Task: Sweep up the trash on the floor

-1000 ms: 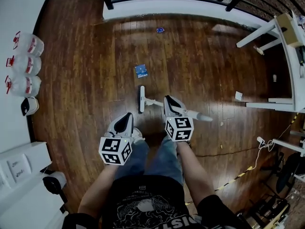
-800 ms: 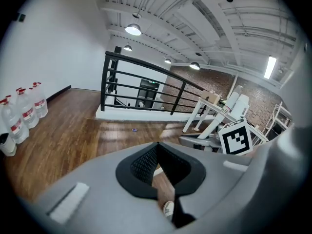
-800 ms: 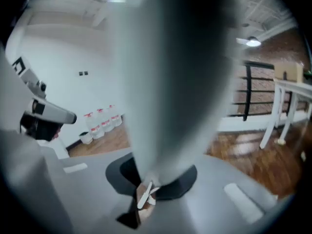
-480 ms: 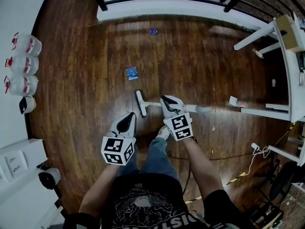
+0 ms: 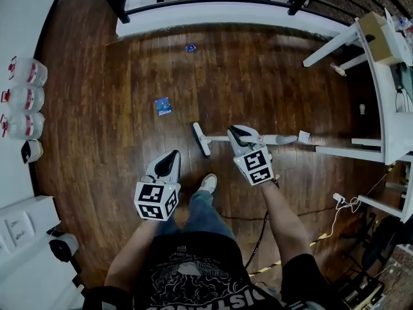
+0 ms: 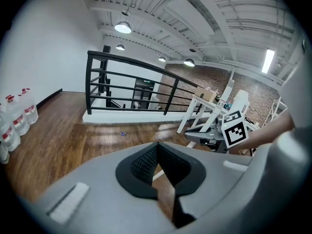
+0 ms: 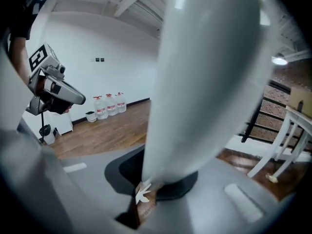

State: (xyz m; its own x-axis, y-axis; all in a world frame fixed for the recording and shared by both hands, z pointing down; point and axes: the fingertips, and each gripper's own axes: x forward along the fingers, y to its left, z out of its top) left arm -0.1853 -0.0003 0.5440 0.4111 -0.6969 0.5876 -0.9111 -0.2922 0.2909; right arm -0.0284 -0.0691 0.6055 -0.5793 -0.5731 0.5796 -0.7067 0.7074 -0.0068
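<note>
Head view: right gripper [image 5: 240,134] clenched around the broom [image 5: 201,139], left gripper [image 5: 171,157] closed and empty; sweeping seems barely begun, so next push the broom toward the blue scrap [image 5: 162,106] beyond it.

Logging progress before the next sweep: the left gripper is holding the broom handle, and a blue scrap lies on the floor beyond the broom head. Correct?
Not quite. The right gripper holds the broom handle, as the right gripper view shows; the left gripper is shut on nothing. The blue scrap does lie on the floor beyond the broom head.
</note>
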